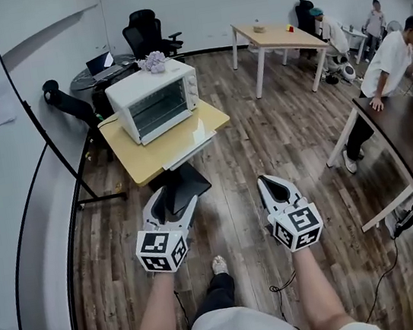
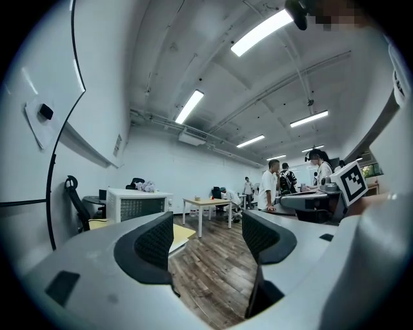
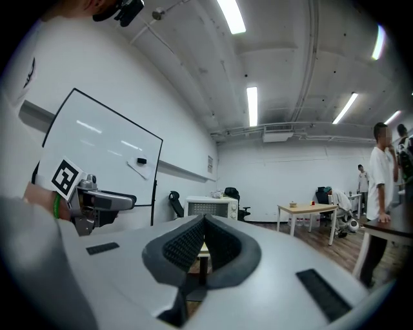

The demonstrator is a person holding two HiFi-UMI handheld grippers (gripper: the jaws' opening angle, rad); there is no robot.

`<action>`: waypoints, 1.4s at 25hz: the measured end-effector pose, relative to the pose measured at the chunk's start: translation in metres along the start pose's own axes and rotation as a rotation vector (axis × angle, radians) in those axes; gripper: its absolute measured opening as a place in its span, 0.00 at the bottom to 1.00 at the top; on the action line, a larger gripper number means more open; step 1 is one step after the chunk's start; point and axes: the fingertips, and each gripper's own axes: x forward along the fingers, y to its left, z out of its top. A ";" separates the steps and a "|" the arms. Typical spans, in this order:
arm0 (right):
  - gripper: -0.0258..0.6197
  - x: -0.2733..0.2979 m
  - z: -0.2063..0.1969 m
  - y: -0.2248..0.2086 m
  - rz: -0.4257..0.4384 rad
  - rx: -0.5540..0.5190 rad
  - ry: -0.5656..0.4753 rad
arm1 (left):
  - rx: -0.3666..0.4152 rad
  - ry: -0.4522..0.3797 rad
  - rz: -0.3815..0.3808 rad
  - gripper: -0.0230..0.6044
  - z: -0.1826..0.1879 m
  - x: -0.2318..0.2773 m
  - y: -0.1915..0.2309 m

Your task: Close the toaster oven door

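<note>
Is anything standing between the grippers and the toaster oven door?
Nothing visible does: only floor lies between the left gripper, the right gripper and the toaster oven door, folded down over the table front.

We find no words, numbers or brand names that we can read in any of the views. The only printed signs are black-and-white square markers (image 1: 161,250), which stand on the cubes of the left gripper (image 1: 171,198) and the right gripper (image 1: 271,185). One such marker also shows at the edge of each gripper view. They are block patterns, not letters or digits. Any label on the front of the toaster oven (image 1: 154,99) is too small for us to read.
</note>
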 end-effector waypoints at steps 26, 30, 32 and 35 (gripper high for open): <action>0.04 0.317 0.008 -0.122 0.075 -0.024 0.053 | -0.005 0.017 0.049 0.53 0.008 0.266 0.175; 0.04 0.348 0.005 -0.127 0.123 -0.027 0.050 | -0.011 0.021 0.093 0.53 0.002 0.280 0.192; 0.04 0.364 0.005 -0.129 0.160 -0.029 0.043 | -0.011 0.021 0.123 0.53 0.001 0.286 0.197; 0.04 0.387 0.007 -0.131 0.232 -0.033 0.031 | -0.012 0.020 0.182 0.53 0.000 0.295 0.204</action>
